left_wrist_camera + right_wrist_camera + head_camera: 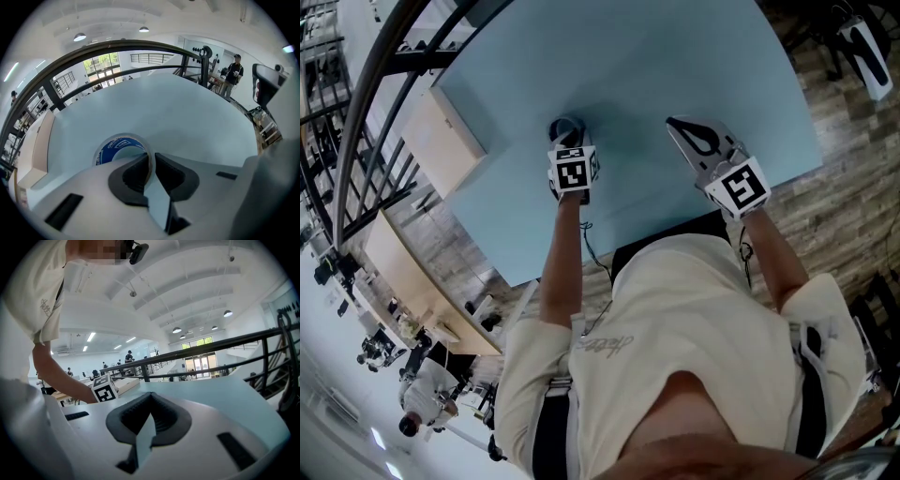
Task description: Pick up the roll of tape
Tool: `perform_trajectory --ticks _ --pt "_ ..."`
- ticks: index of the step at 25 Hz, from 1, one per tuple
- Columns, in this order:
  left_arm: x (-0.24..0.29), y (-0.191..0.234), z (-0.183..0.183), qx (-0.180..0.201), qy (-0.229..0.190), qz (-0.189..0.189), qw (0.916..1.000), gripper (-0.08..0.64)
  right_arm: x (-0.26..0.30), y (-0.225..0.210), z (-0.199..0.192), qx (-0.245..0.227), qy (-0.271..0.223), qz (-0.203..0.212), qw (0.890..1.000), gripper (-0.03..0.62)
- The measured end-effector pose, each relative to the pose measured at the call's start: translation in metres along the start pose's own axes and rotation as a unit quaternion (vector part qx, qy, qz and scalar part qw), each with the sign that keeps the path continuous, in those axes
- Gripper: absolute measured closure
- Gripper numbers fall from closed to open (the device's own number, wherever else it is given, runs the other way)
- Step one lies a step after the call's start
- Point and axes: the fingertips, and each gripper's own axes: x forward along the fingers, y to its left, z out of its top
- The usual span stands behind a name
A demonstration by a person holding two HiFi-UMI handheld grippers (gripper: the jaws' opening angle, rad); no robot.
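The roll of tape (117, 146), clear with a blue printed core, lies flat on the pale blue table (178, 112). My left gripper (152, 157) points steeply down on it. One jaw is inside the ring, the other outside, and both pads press on the roll's near wall. From the head view the roll (565, 125) is mostly hidden under the left gripper (568, 141). My right gripper (151, 395) is shut with nothing between its pads. It hovers over the table (656, 56) to the right of the left one, where its white jaws (689, 131) show.
A cream board (441, 141) lies off the table's left edge, beside a dark curved railing (384, 94). The table's near edge runs just in front of me, with wood floor (834, 216) to the right. A person (233, 75) stands far beyond the table.
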Motion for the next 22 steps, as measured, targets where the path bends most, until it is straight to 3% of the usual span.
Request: perform_trajectory --ticks 7,22 --pt "-0.021 -0.005 -0.002 -0.025 -0.025 -0.001 0.9994 0.502 -0.005 0.014 0.003 -0.003 -0.009 0.004 1.0 0.586" --pt "-0.127 -0.019 0.011 -0.047 -0.147 0.012 0.9879 0.502 -0.032 0.051 0.034 -0.061 -0.022 0.017 0.998 0.584"
